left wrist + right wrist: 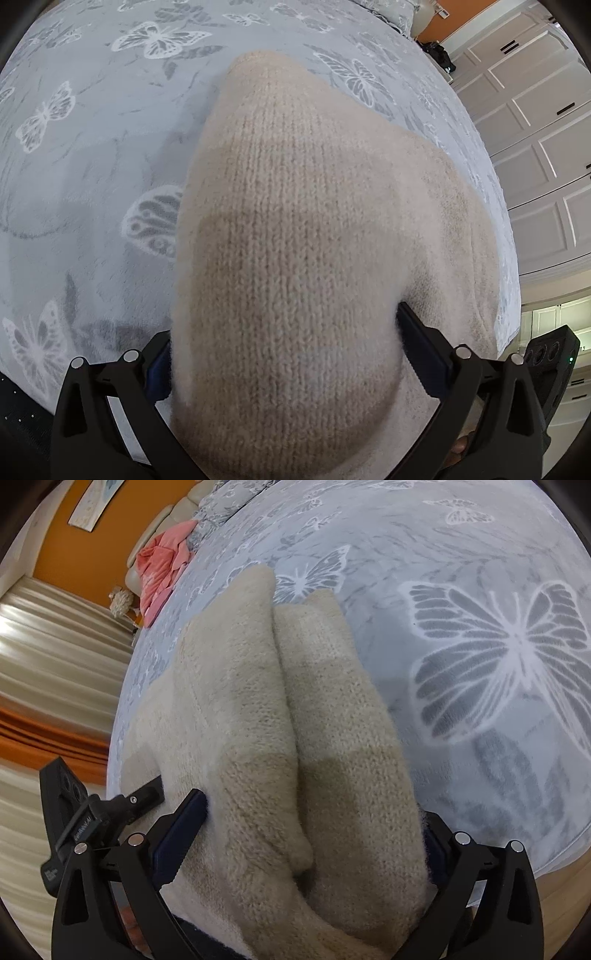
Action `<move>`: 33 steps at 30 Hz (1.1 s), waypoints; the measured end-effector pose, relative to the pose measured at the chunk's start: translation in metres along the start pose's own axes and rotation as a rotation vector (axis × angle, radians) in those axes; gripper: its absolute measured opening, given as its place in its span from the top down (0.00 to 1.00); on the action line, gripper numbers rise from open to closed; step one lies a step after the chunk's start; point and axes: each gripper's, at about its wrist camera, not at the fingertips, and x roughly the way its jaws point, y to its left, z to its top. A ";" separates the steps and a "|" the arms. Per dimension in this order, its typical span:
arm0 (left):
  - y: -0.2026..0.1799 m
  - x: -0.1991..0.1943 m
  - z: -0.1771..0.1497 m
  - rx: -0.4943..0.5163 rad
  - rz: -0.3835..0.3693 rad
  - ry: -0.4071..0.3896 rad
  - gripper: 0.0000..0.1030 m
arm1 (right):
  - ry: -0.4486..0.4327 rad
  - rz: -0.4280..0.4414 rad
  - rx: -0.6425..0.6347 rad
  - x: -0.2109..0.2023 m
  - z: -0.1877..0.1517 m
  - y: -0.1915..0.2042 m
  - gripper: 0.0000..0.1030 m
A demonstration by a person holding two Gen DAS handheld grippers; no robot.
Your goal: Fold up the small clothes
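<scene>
Cream knit (288, 236): fuzzy garment, lying on bed (92, 155) near its edge, folded into long padded shapes. In right wrist view, two rolled lengths (288, 701) side by side, touching along a seam-like crease, pointing away up the bed; flatter layer of same knit beneath, spreading left.

Left gripper (284, 354): jaws spread wide, one finger (424, 350) at each flank of a single rounded fold; pads close to the wool, possibly brushing it, not squeezing.

Right gripper (314, 834): jaws likewise wide apart, straddling near ends of both lengths; left finger (181, 834) just beside the knit, right finger mostly hidden behind it. No pinch visible.

Bed cover: pale grey-blue, white and grey butterflies (502, 657).

Pink cloth (162, 572): crumpled, at far edge of bed, well apart from the knit.

Surroundings: orange wall (85, 554), striped curtain (55, 657), white panelled cupboards (535, 129)
</scene>
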 end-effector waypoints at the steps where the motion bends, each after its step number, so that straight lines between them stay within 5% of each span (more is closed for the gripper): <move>1: 0.000 0.000 0.000 0.001 -0.001 -0.003 0.04 | -0.001 -0.002 0.001 0.000 -0.001 0.000 0.07; 3: 0.001 0.000 -0.002 0.003 -0.009 -0.008 0.04 | -0.001 0.006 0.008 -0.002 -0.001 -0.004 0.19; 5: 0.003 -0.001 -0.001 -0.009 -0.036 0.002 0.04 | 0.005 0.052 0.046 -0.005 0.000 -0.009 0.46; 8: 0.009 -0.007 0.000 -0.048 -0.075 0.026 0.18 | 0.012 0.121 0.113 -0.008 -0.001 -0.017 0.59; 12: 0.005 -0.025 0.002 -0.049 -0.099 0.041 0.42 | -0.024 0.152 0.118 -0.022 -0.002 -0.005 0.64; 14: 0.000 -0.040 0.003 -0.044 -0.114 0.031 0.46 | -0.046 0.177 0.100 -0.035 -0.002 0.008 0.66; 22: -0.032 -0.130 -0.011 0.055 -0.176 -0.057 0.49 | -0.168 0.238 -0.014 -0.124 -0.017 0.054 0.67; 33: -0.072 -0.291 -0.049 0.265 -0.224 -0.340 0.49 | -0.400 0.330 -0.253 -0.258 -0.061 0.139 0.67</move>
